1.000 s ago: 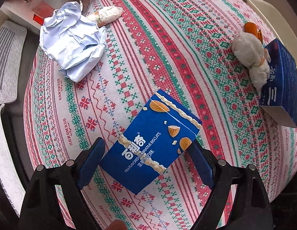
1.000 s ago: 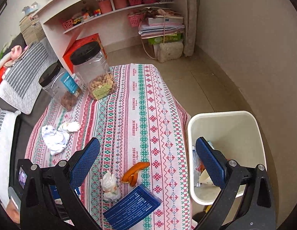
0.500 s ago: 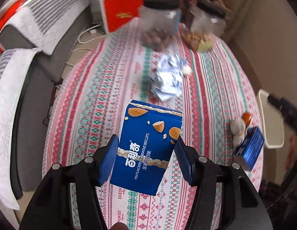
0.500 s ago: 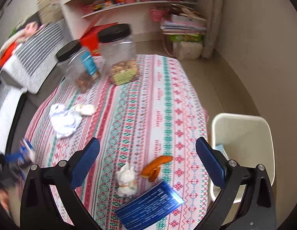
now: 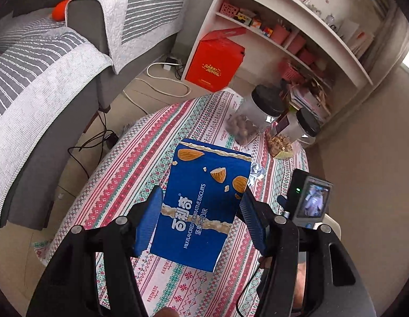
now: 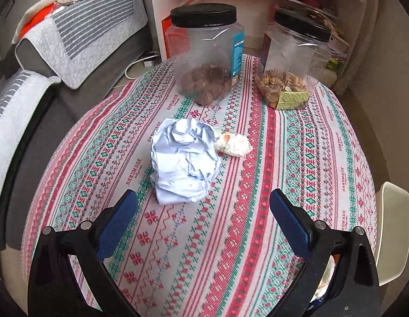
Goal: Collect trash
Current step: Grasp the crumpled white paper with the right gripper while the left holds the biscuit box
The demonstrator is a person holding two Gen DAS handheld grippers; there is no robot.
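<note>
The left tongs (image 5: 200, 220) are clamped across the blue biscuit box (image 5: 204, 211), held up off the surface (image 6: 297, 158), probably so it can go in the white bin (image 6: 394, 227). The right tongs (image 6: 203, 224) hang wide open and empty just short of the crumpled pale-blue paper (image 6: 184, 159), likely next up.

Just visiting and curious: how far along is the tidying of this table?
Underway. The left claw holds the blue biscuit box lifted off the table. The right claw is open and empty near the crumpled paper; that and the small white wrapper still lie there.
</note>
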